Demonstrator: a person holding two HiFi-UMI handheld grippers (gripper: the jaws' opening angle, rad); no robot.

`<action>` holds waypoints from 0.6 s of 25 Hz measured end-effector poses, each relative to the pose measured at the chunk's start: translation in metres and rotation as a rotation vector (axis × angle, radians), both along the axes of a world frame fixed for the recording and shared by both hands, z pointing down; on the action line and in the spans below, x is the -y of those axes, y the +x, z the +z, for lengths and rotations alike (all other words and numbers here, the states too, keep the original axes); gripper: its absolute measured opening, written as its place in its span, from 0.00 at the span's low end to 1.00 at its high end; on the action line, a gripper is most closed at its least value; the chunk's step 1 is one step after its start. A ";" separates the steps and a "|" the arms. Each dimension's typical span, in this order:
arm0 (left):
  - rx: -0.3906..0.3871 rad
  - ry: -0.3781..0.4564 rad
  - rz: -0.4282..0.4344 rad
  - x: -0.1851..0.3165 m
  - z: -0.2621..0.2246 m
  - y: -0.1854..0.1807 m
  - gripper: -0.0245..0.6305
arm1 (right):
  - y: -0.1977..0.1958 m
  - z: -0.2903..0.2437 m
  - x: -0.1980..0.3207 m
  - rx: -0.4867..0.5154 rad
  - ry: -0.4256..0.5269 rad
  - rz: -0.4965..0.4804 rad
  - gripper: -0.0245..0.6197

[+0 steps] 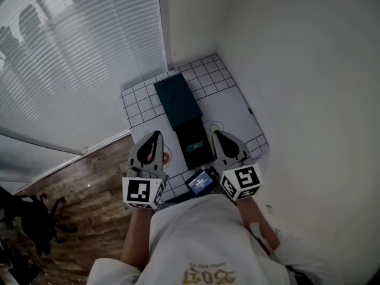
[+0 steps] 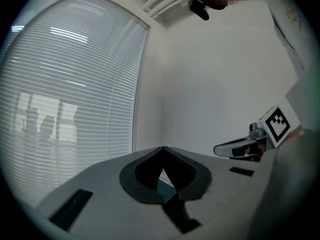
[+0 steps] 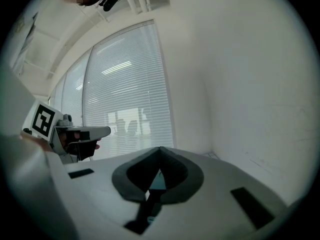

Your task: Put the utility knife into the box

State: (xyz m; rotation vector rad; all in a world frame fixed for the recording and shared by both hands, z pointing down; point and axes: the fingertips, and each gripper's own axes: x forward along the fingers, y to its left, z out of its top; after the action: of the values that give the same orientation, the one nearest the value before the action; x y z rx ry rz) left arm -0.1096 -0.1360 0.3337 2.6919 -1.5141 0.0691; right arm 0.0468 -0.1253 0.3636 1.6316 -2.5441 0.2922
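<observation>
A dark box (image 1: 195, 142) lies open on the white grid-lined table (image 1: 228, 103), its dark teal lid (image 1: 176, 100) folded back toward the far corner. My left gripper (image 1: 157, 135) hovers above the table just left of the box, its jaws shut with nothing between them. My right gripper (image 1: 215, 133) hovers just right of the box, also shut and empty. A small orange thing (image 1: 167, 157) peeks out beside the left gripper; I cannot tell whether it is the utility knife. In the left gripper view, my left gripper (image 2: 163, 149) points level toward the wall corner, and the right gripper (image 2: 217, 149) shows at its side.
The table stands in a room corner, with window blinds (image 1: 77, 52) on the left and a white wall (image 1: 297, 70) on the right. Wooden floor (image 1: 89, 183) lies left of the table. A small dark device (image 1: 200, 181) sits at the table's near edge by my torso.
</observation>
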 end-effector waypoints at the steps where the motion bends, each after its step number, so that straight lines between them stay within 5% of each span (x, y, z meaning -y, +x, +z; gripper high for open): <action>1: 0.008 0.000 -0.002 -0.001 0.000 0.001 0.05 | 0.000 0.000 0.000 -0.002 0.001 -0.004 0.05; 15: 0.057 -0.022 -0.068 0.005 0.004 -0.012 0.05 | 0.001 -0.008 0.010 -0.025 0.034 -0.020 0.05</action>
State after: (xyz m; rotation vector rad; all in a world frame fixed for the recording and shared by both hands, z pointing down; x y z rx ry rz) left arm -0.1213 -0.1406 0.3377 2.6408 -1.6099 0.1599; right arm 0.0479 -0.1356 0.3560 1.6099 -2.5587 0.2268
